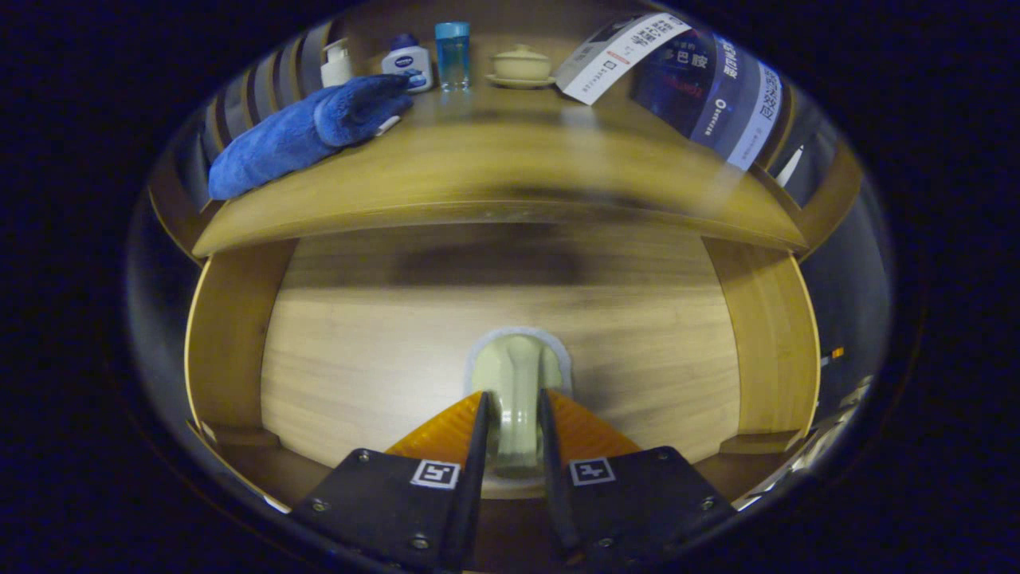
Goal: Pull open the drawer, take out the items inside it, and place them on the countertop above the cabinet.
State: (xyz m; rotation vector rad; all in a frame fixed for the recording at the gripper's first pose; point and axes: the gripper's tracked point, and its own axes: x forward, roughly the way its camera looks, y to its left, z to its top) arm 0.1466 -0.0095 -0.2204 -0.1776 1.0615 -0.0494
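From the gripper view, the hand-held gripper (512,434) is clenched on the pale cream knob handle (515,391) of the light wooden drawer front (382,351), one finger pressing each side of its neck. The drawer sits directly below the wooden counter (510,171), which carries a rolled blue towel (307,131). The knob looks rigid and smooth, so it may slip; gripping behind its flared head should hold. The drawer likely slides stiffly.
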